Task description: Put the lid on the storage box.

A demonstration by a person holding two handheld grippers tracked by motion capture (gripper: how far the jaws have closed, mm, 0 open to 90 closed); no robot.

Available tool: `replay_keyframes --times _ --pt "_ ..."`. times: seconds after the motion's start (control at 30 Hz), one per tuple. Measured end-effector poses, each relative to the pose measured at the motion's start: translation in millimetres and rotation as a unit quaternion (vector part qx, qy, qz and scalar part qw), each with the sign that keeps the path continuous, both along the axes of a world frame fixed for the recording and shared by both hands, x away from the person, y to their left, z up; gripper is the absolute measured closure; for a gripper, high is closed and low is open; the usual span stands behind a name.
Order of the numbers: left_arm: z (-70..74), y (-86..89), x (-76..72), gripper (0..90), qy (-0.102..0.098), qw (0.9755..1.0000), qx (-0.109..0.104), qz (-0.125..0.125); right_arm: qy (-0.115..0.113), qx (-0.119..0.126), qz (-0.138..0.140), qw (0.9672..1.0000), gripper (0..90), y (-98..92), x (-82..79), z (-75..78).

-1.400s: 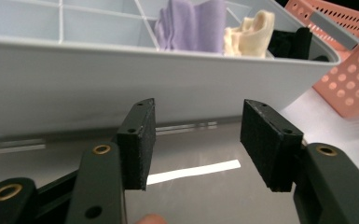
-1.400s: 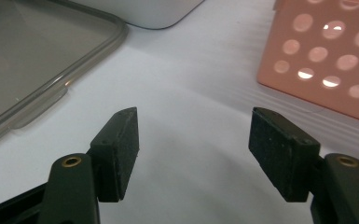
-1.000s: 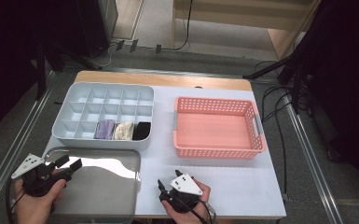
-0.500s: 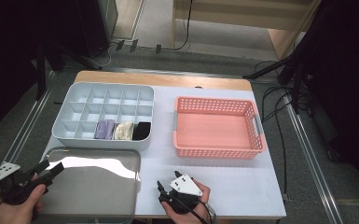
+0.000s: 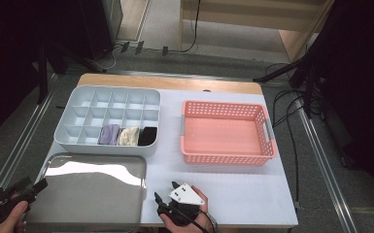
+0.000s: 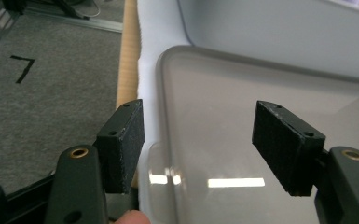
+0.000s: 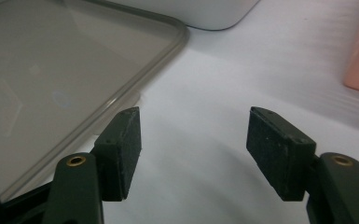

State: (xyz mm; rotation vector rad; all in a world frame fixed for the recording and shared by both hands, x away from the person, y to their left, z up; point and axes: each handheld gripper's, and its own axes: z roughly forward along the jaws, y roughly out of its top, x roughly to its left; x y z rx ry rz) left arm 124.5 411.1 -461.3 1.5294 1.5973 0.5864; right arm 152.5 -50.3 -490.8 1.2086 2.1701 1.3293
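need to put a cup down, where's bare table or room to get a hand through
Free: the white table in front of the pink basket, right of the right gripper; also the strip between basket and divided tray. Crowded: the near left, where the steel tray abuts the divided tray.

My table in a dim room

Grey carpet floor (image 5: pixel 24 131) surrounds it; black cables (image 5: pixel 291 111) trail right, wooden furniture (image 5: pixel 252 14) stands beyond.

One tray (image 5: pixel 92 194), one organizer (image 5: pixel 73 133), one basket (image 5: pixel 223 158), three socks (image 5: pixel 128 136).
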Motion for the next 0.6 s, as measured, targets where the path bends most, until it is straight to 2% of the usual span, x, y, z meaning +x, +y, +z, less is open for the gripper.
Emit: replay_keyframes --times 0.07,0.13,0.27,0.3,0.43,0.53,0.57,0.6 --pt "-0.8 0.7 -0.6 36.6 0.004 1.0000 0.002 0.001 0.003 0.005 0.003 1.0000 36.6 3.0 -0.3 -0.2" --pt "-4.8 0.4 -1.5 36.6 0.016 0.9998 0.008 0.010 0.008 0.009 0.007 0.9999 37.2 6.3 -1.4 -0.2" --pt "-7.6 -5.5 -2.1 41.4 0.031 0.9992 0.023 -0.006 0.012 0.010 0.019 0.9997 40.3 14.1 -5.2 -1.1" --pt "-7.7 -6.4 -2.1 41.5 0.029 0.9992 0.028 -0.005 0.013 0.008 0.019 0.9997 40.7 16.4 -6.1 -1.5" --pt "-7.8 -5.9 -2.7 43.1 0.030 0.9993 0.024 -0.002 0.015 -0.001 0.016 0.9998 42.9 23.2 -8.7 -3.4" --pt "-7.8 -7.9 -2.8 44.0 0.029 0.9991 0.031 0.003 0.016 -0.008 0.015 0.9997 43.5 26.1 -9.9 -5.0" --pt "-7.7 -8.2 -2.8 44.3 0.030 0.9992 0.028 0.000 0.014 -0.010 0.014 0.9998 43.3 26.2 -9.8 -5.3" --pt "-8.2 -9.1 -2.5 44.6 0.029 0.9994 0.017 -0.002 0.014 -0.010 0.013 0.9998 42.7 26.0 -9.6 -5.4"
